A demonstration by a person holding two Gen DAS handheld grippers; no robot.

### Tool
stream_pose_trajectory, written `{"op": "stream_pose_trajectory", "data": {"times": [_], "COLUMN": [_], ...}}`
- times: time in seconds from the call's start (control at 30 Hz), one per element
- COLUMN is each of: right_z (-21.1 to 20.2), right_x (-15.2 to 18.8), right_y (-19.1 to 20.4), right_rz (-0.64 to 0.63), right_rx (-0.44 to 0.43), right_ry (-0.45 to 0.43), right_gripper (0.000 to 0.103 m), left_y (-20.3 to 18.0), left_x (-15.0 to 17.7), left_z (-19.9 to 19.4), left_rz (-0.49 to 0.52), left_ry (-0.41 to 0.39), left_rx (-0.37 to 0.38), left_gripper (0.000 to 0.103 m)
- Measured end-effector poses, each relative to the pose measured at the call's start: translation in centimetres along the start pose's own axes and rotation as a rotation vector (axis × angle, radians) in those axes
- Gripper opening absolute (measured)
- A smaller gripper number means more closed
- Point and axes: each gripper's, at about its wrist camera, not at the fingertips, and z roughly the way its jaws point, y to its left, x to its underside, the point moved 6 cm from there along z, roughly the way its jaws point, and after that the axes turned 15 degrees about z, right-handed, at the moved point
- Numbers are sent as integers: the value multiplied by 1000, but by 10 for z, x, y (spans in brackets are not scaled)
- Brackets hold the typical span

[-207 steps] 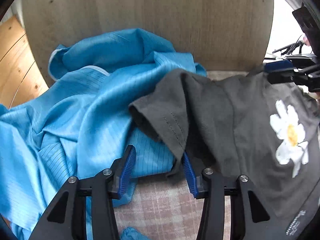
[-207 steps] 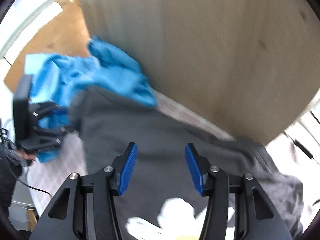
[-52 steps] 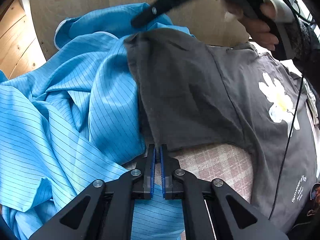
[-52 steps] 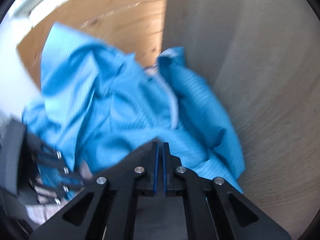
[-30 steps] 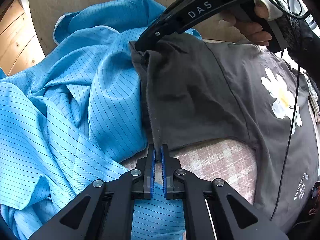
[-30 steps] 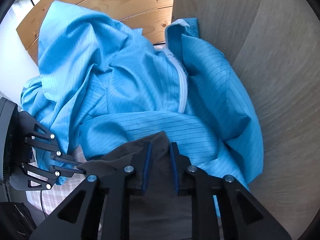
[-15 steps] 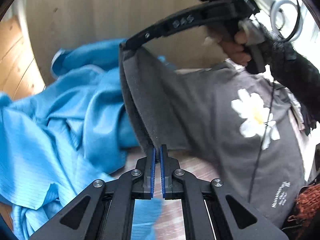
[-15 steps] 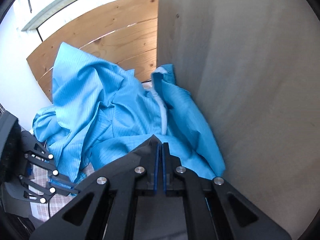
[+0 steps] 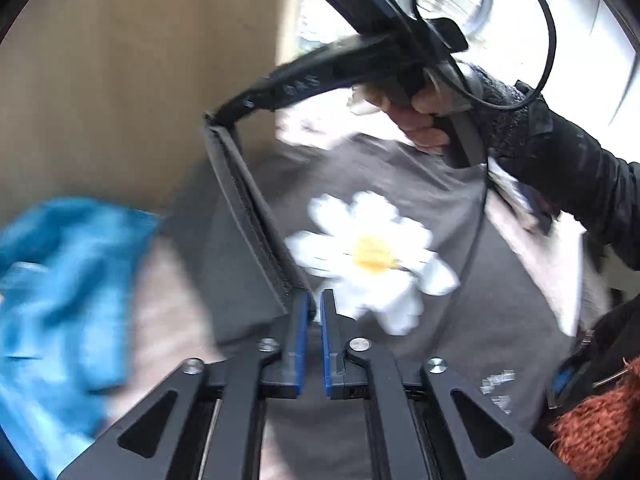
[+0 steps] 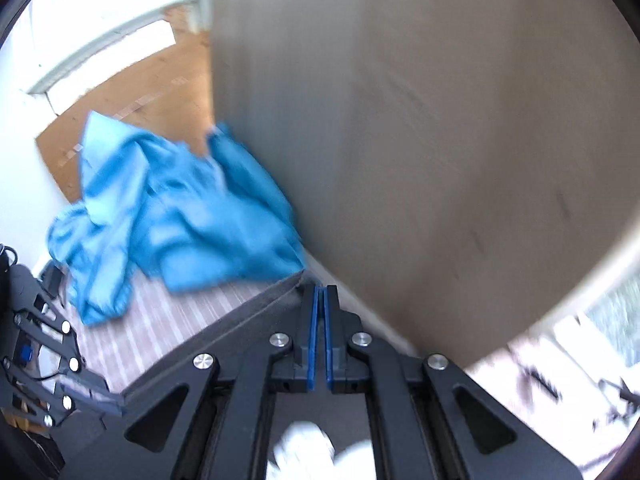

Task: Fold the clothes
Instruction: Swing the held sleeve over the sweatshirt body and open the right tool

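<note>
A dark grey T-shirt with a white daisy print lies on a pink plaid surface. My left gripper is shut on one end of the shirt's sleeve hem. My right gripper is shut on the other end, and the hem is stretched taut between them, lifted over the shirt body. In the right wrist view the right gripper pinches the grey hem, and the left gripper shows at the lower left.
A crumpled blue striped garment lies to the left on the plaid surface; it also shows in the right wrist view. A tall wooden board stands right behind. An orange knitted item sits at the lower right.
Both grippers have carried the sleeve hem to the right, off the blue garment and over the daisy print. The blue garment now lies further left, and the views are blurred with motion.
</note>
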Motion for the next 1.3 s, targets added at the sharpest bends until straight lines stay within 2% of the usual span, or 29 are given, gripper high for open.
{"op": "stream_pose_trajectory", "data": {"times": [0.13,0.2,0.3,0.37,0.53,0.63,0.77,0.97,1.07,1.13,1.23,1.3], "right_z": [24,18,3,3,1,-19,-59,-113,-137,-148,-157,-156], "right_x": [49,55,49,50,61,68,81,97,106,113,125,131], "right_y": [-54,-71,-75,-58,-15,-9,-8,0,7,13,21,28], "right_rz": [81,151,199,187,173,207,216,285,283,279,278,272], "right_rx": [183,164,120,56,-70,-85,-35,-73,-93,-102,-95,-81], "right_ry": [151,148,88,93,98,88,56,-15,-37,-37,-25,-13], "right_gripper": [5,5,6,10,10,10,11,21,21,22,34,34], "left_y": [-25,-31,-21,-13,0,-7,-27,-77,-109,-132,-159,-177], "left_x": [19,31,51,67,116,148,191,251,285,307,319,327], "left_z": [26,29,10,-5,-46,-70,-97,-139,-156,-162,-148,-139], "left_rz": [16,2,-41,-92,-253,-342,-434,-540,-601,-642,-649,-653], "left_ry": [87,116,130,130,122,96,63,60,80,97,102,105], "left_rx": [49,55,-19,-64,-150,-176,-203,-270,-296,-303,-269,-246], "left_gripper": [14,14,15,15,15,15,15,15,17,17,18,19]}}
